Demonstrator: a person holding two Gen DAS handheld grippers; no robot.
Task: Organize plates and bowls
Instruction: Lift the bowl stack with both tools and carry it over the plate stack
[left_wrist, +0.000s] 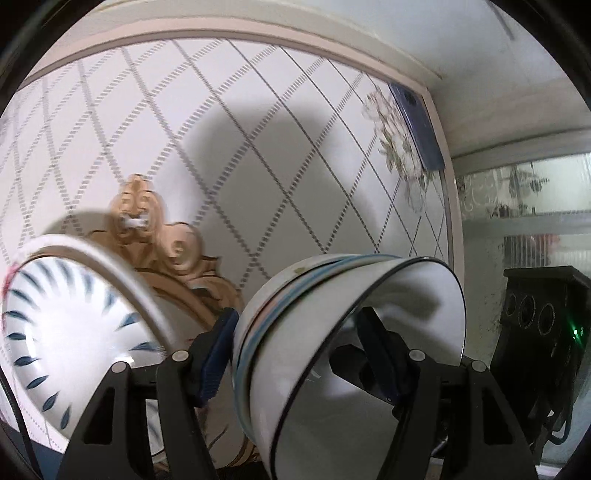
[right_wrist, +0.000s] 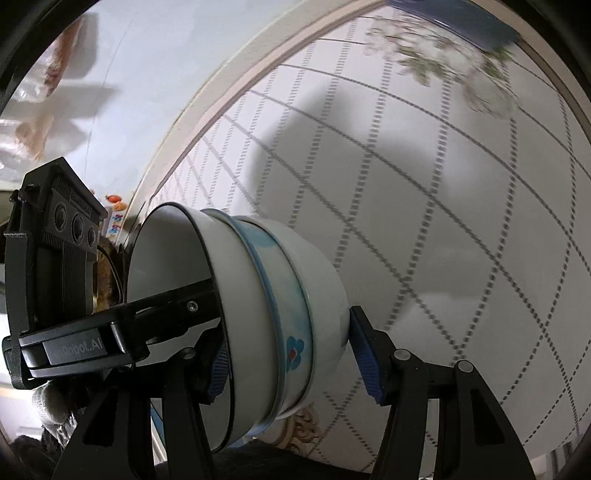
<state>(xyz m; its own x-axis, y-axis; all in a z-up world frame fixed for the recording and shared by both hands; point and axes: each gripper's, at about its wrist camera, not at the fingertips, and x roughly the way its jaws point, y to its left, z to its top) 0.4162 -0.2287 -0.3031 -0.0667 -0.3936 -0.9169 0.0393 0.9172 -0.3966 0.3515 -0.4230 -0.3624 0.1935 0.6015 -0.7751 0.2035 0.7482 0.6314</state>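
Here, the left gripper (left_wrist: 306, 354) and right gripper (right_wrist: 291, 362) both pinch a tilted stack of nested white ceramic bowls (right_wrist: 258, 295). A white plate with blue leaf marks (left_wrist: 70, 332) stands just beside it.

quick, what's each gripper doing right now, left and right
Left gripper: shut on the bowl stack, one finger inside the rim.
Right gripper: around the same stack, far pad apart from it; cannot tell.
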